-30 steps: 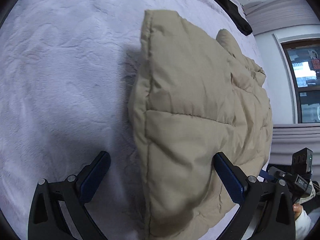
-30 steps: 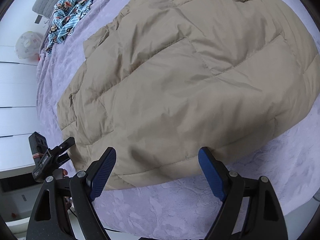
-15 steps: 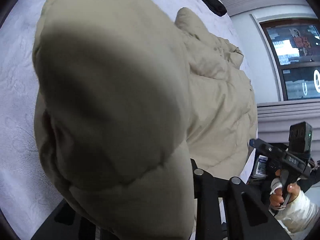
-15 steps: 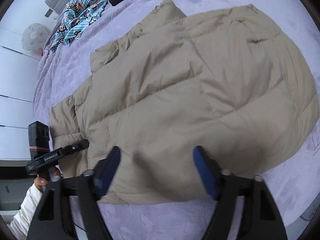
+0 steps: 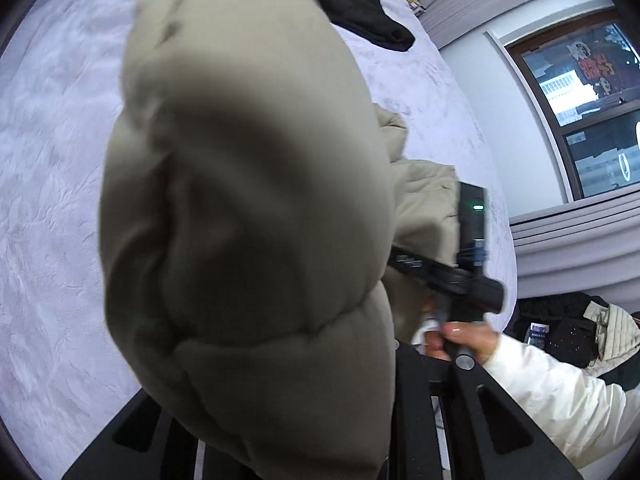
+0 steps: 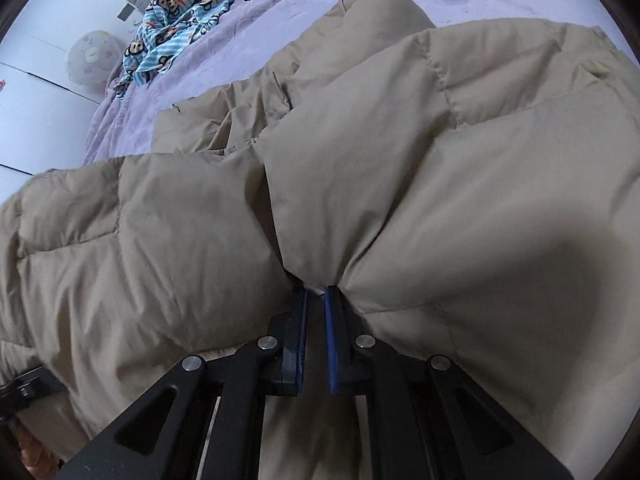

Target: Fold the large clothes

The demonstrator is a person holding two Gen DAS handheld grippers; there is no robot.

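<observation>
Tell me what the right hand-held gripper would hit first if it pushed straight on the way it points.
The beige puffer jacket. The right hand-held gripper is already clamped on a pinch of its fabric, so going on would drive it deeper into the jacket's bulk, probably with the purple bed cover beneath.

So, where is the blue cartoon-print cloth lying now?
In the right wrist view, the blue cartoon-print cloth lies crumpled at the upper left on the lilac plush bedspread, beyond the beige quilted jacket.

No readable text

Red characters on the window (image 5: pixel 592 68) signage and small print on the right tongs' (image 5: pixel 404 259) body stay illegible.
</observation>
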